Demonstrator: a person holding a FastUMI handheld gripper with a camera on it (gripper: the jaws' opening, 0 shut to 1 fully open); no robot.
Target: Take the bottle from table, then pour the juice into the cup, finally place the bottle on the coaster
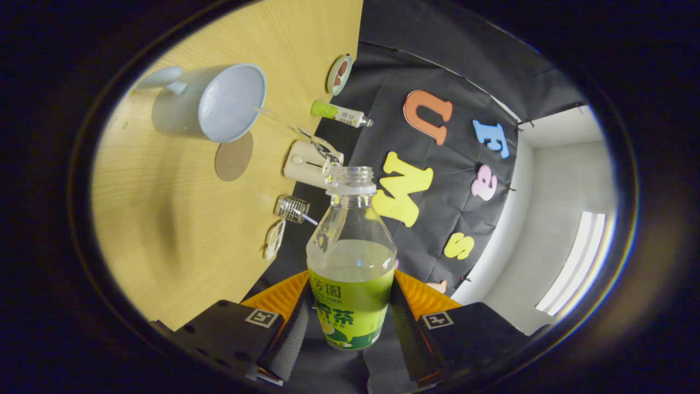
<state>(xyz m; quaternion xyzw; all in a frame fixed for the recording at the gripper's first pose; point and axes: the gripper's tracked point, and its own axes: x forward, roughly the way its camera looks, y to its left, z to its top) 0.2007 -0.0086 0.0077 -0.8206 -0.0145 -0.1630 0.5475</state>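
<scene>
The bottle (350, 257) sits between the two fingers of the gripper (350, 323), which press on its labelled lower body from both sides, so the gripper is closed on it and carries it. The bottle is uncapped, its open neck pointing away from the fingers, and pale green juice fills roughly its lower half. The whole view is rolled over, so the bench (164, 219) appears as a tilted wooden plane to one side of the bottle. A thin clear stream of juice (295, 131) arcs from the bottle's mouth across to the cup (210, 104), reaching the cup's rim. The cup is a pale blue mug with a handle, standing on the bench well beyond the fingertips, its open mouth facing the camera. Just beside the cup, touching its outline in the view, lies the coaster (234, 156), a round brown disc flat on the bench. Nearer the bottle's neck stands a cream-coloured cylinder (309, 163). Around it on the bench are a small tube with a green end (339, 114), a small dish (339, 74), a wire whisk (293, 209) and a flat packet (274, 238).
</scene>
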